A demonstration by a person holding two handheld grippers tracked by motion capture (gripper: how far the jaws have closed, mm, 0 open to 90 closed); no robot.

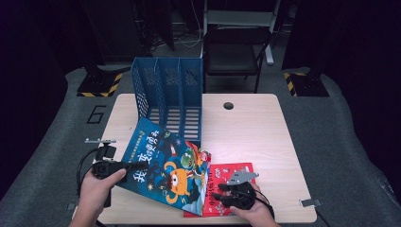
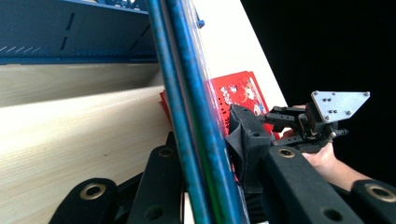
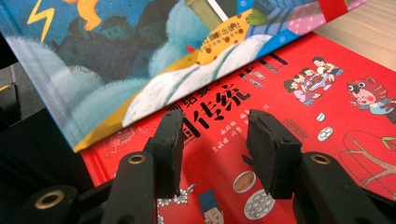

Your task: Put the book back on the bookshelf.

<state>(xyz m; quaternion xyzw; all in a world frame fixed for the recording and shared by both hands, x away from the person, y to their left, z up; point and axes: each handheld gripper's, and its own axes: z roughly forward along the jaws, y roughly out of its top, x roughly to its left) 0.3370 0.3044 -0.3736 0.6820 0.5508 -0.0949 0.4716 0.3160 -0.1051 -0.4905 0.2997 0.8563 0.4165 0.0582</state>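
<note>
A blue picture book (image 1: 165,165) is lifted at a tilt over the front of the wooden table (image 1: 255,127). My left gripper (image 1: 135,166) is shut on its left edge. In the left gripper view the book's edge (image 2: 187,93) runs between the clamped jaws of the left gripper (image 2: 205,163). A red book (image 1: 234,172) lies flat beneath it at the front right. My right gripper (image 1: 220,196) hovers open just above the red cover (image 3: 327,93), with nothing between the jaws of the right gripper (image 3: 212,140). The blue book (image 3: 116,56) overhangs the red one at the upper left.
A blue three-slot file organizer (image 1: 165,90) stands at the back left of the table, just beyond the lifted book. A small round hole (image 1: 228,105) is in the tabletop behind. A dark chair (image 1: 236,47) stands past the far edge.
</note>
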